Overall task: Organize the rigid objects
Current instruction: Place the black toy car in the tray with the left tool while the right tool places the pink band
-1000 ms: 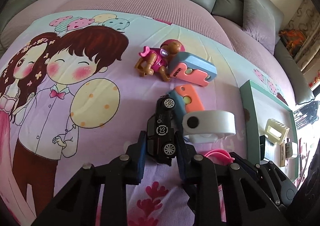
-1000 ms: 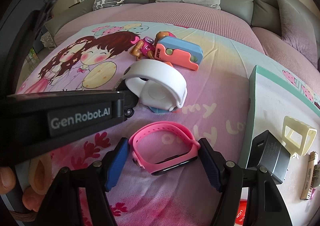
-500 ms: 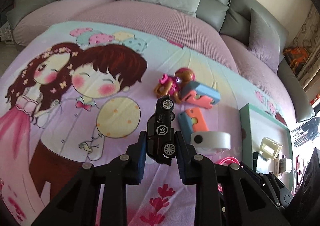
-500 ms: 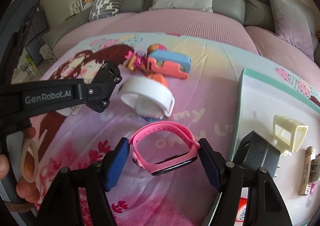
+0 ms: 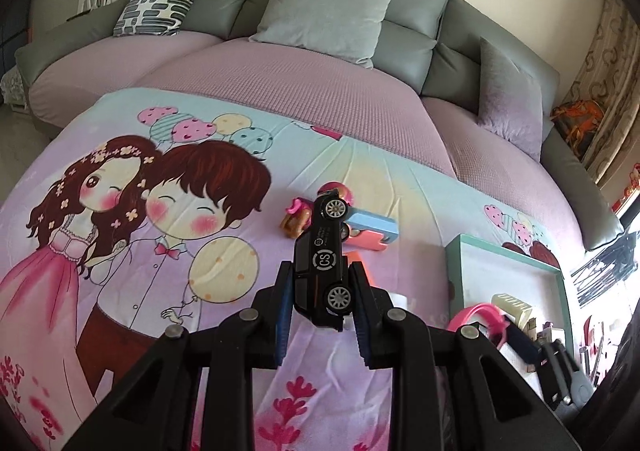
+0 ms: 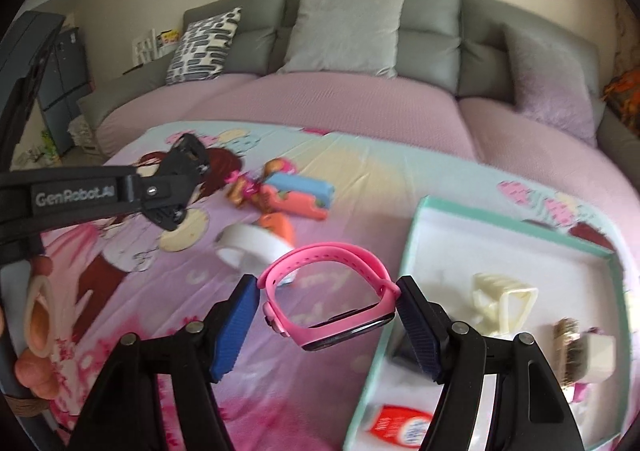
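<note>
Right now you are mid-carry with both hands: your left claw (image 5: 322, 293) is clamped on the one black toy car (image 5: 323, 263), held up above the bedspread (image 5: 120, 291), and your right claw (image 6: 326, 311) pinches the one pink watch band (image 6: 328, 301) just beside the tray (image 6: 416, 235). Next, I judge, you swing each over the tray and release gently. Left on the bedspread: one white band (image 6: 252, 247), one toy figure (image 6: 244, 187), apparently two orange-and-blue blocks (image 6: 296, 197).
</note>
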A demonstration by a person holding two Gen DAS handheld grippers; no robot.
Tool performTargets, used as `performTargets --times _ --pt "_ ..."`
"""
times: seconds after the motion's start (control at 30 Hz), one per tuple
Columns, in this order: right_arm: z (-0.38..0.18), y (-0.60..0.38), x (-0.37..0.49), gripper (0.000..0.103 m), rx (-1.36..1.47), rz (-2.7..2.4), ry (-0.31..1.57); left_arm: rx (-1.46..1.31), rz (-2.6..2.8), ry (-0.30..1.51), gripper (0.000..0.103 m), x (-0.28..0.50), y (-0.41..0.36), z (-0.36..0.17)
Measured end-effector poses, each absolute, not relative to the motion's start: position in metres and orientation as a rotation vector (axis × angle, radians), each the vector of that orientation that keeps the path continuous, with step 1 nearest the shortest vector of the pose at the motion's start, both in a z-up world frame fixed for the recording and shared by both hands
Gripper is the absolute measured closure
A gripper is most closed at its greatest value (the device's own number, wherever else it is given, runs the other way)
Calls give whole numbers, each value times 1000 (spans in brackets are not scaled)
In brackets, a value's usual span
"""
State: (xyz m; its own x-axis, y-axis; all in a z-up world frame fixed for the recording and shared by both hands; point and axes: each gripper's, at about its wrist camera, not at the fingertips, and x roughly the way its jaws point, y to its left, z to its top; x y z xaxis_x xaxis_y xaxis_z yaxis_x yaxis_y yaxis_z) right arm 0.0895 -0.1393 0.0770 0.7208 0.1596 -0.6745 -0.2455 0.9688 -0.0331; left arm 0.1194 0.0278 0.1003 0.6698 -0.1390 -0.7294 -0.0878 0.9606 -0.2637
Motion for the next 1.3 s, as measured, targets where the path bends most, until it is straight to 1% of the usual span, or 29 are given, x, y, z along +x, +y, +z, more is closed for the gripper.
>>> performTargets --times 0.43,0.83,0.97,1.3 --pt "97 -226 91 30 -28 -9 687 -210 -124 826 75 122 -26 110" --pt "96 -317 85 30 96 -220 715 -95 -284 847 75 122 -107 108" --pt "97 -329 85 30 108 -231 710 -71 -314 864 75 127 -130 97" --pt "86 -330 94 30 149 -201 709 -21 -326 890 75 140 -157 74"
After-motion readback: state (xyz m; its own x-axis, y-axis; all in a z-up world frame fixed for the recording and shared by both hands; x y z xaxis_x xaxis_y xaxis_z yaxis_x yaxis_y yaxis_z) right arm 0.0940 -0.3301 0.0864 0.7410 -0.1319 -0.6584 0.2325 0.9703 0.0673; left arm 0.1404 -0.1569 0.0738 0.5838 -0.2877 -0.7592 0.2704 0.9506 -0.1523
